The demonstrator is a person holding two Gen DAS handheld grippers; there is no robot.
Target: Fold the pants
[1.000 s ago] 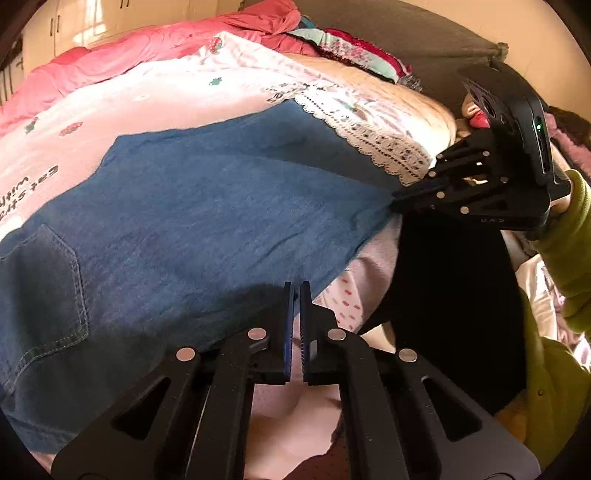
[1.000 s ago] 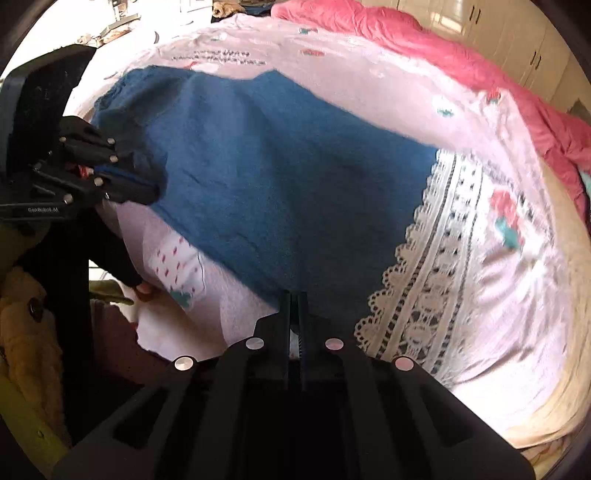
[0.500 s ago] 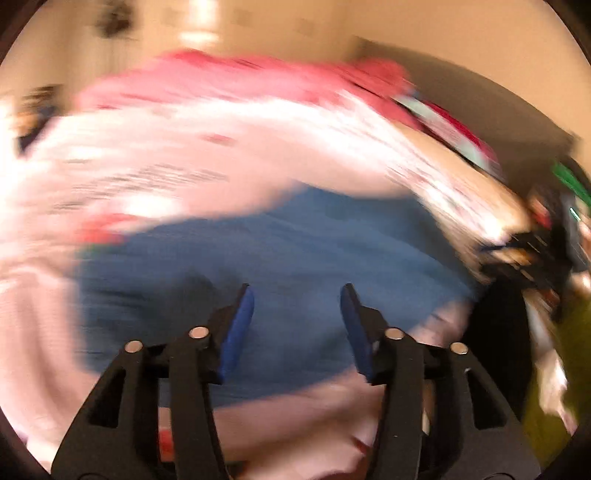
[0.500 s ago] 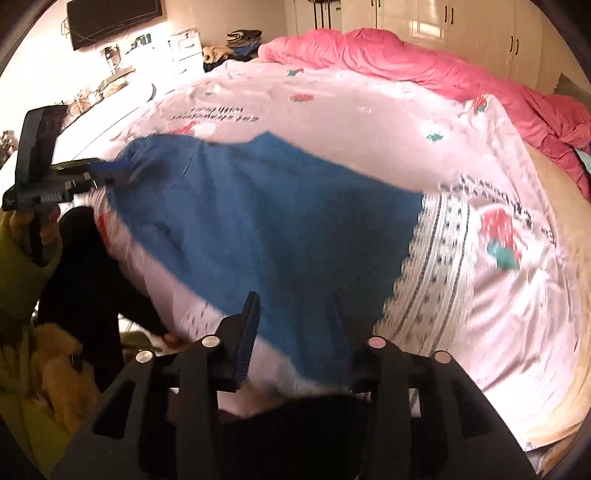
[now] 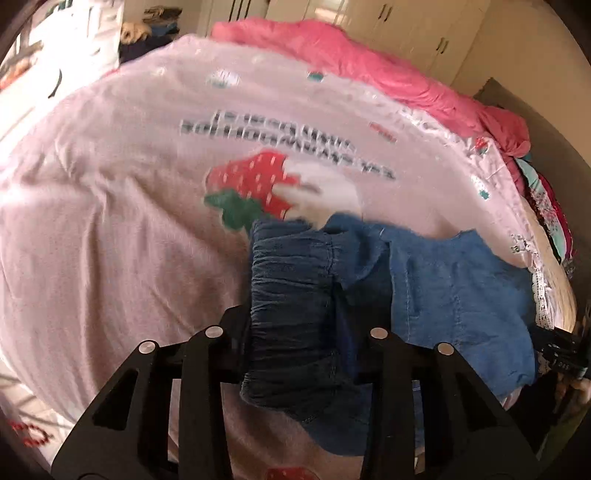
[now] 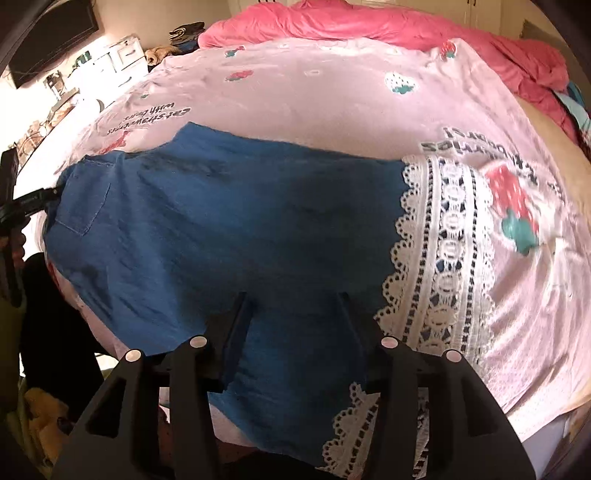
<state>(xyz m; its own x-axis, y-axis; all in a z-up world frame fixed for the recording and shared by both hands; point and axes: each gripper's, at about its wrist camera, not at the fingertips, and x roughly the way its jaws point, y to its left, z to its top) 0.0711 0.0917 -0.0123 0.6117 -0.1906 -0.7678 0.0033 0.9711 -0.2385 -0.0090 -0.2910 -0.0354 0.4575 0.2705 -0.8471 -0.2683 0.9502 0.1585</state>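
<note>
The blue denim pants (image 6: 229,221) lie spread on a pink strawberry-print bed cover, leg end towards the lace band. My right gripper (image 6: 295,321) is open, its fingers apart over the near leg edge, holding nothing. In the left wrist view the gathered elastic waistband (image 5: 291,291) sits between the wide-apart fingers of my left gripper (image 5: 295,332), which is open; the rest of the pants (image 5: 454,288) runs right. The left gripper also shows at the left edge of the right wrist view (image 6: 33,199), by the waistband corner and back pocket (image 6: 85,206).
A white lace band (image 6: 450,258) crosses the bed cover (image 5: 110,221) beside the pants. A pink duvet (image 6: 369,22) is heaped at the far side. A TV and shelves (image 6: 55,40) stand far left. The bed edge is near me, with dark clothing below.
Both grippers have opened and let go of the pants' edge. The left gripper has swung left to the waistband end. The pants now lie flat on the bed.
</note>
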